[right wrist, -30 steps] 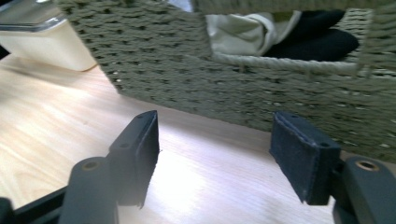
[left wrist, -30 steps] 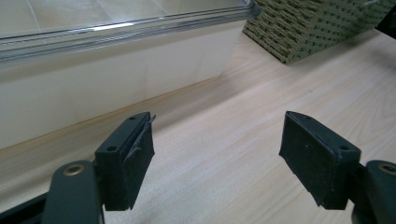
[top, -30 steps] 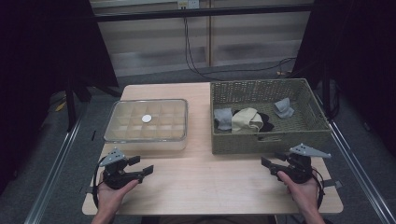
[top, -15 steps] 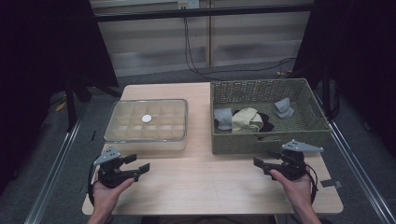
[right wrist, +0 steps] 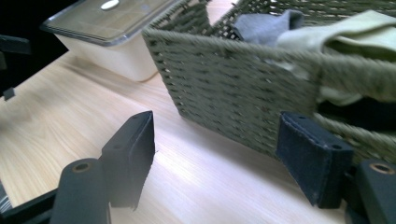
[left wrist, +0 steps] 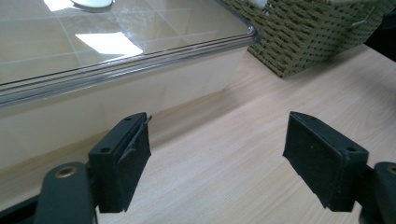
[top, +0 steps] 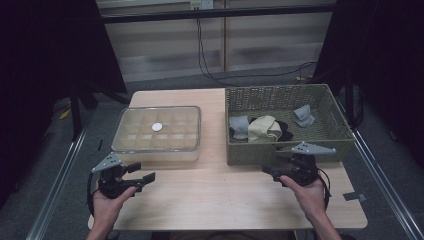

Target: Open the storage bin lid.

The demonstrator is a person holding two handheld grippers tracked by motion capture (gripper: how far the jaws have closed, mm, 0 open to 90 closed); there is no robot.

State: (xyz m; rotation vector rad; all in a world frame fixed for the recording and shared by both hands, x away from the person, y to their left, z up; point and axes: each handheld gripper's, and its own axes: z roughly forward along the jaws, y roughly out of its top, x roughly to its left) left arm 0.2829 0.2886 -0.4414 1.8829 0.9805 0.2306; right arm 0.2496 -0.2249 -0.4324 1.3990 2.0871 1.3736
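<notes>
Both jaws spread wide: left hand-held gripper (top: 134, 176) near lidded compartment box (top: 156, 129), right hand-held gripper (top: 274, 167) just before wicker basket (top: 283, 96). Best lifted over the rim, then lowered onto beige cloth (top: 265, 128) inside.

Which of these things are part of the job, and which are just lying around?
In use:
left gripper
right gripper
wicker basket
rolled cloths
lidded compartment box

Lying about:
cables on the floor
black tape
</notes>
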